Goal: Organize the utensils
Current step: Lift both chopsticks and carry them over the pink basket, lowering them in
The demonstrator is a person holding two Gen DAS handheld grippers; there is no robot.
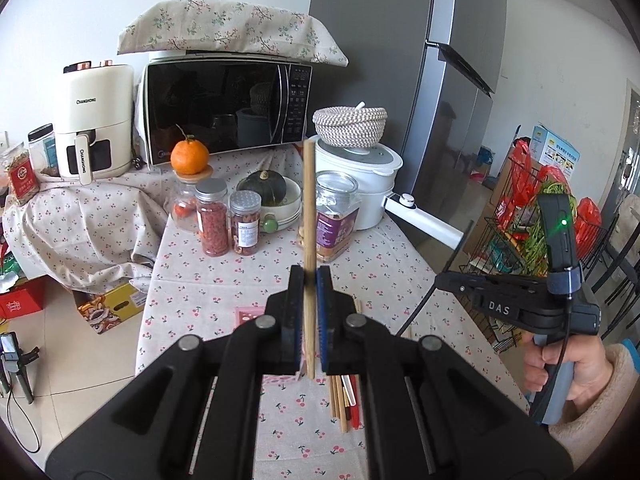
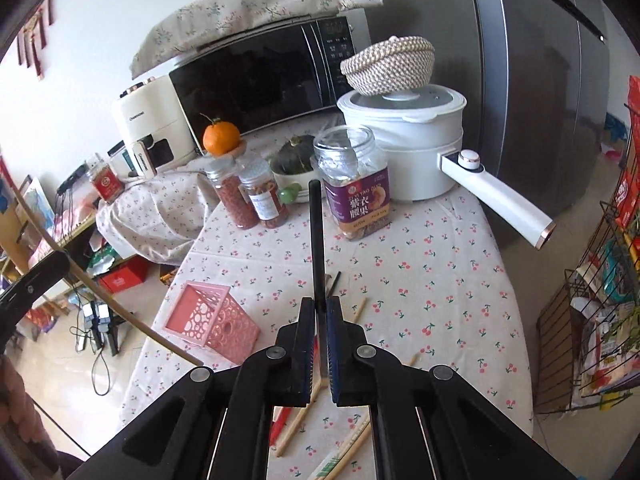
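My left gripper [image 1: 309, 276] is shut on a wooden chopstick [image 1: 308, 200] that points up and forward above the table. My right gripper [image 2: 319, 308] is shut on a black chopstick [image 2: 317, 240] held the same way. The right gripper's body shows at the right of the left wrist view [image 1: 516, 308]. A pink perforated holder [image 2: 212, 316] lies on its side on the cherry-print tablecloth [image 2: 420, 260], left of the right gripper. Several loose wooden and red chopsticks [image 2: 300, 420] lie on the cloth under both grippers; they also show in the left wrist view [image 1: 344, 404].
An open jar with a purple label [image 2: 356, 184], two spice jars [image 2: 260, 200], a squash in a bowl [image 2: 296, 156], an orange [image 2: 221, 138] and a white electric pot [image 2: 416, 136] with a long handle stand at the back. A microwave [image 1: 228, 108] and fridge [image 1: 452, 80] stand behind.
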